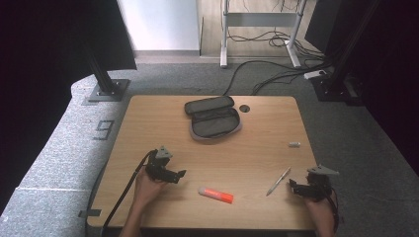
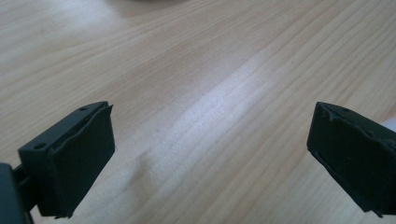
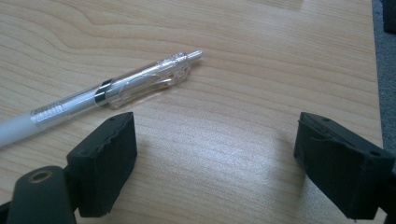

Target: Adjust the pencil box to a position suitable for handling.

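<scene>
Hovering low at the near left of the pale wooden table [image 1: 148, 118]: left gripper [image 1: 179, 174], jaws wide apart, empty. Just right, red-and-white glue stick [image 1: 216, 194]; beyond, open grey zip pencil case [image 1: 213, 118]. Then clear-and-white click pen [image 1: 278, 181], close before right gripper [image 1: 292, 186], jaws wide, empty. Grey carpet, cables around.

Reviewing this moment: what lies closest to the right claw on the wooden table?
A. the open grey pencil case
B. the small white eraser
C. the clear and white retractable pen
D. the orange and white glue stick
C: in the right gripper view the clear and white retractable pen lies on the wooden table just beyond the open right claw, not between its jaws.
</scene>
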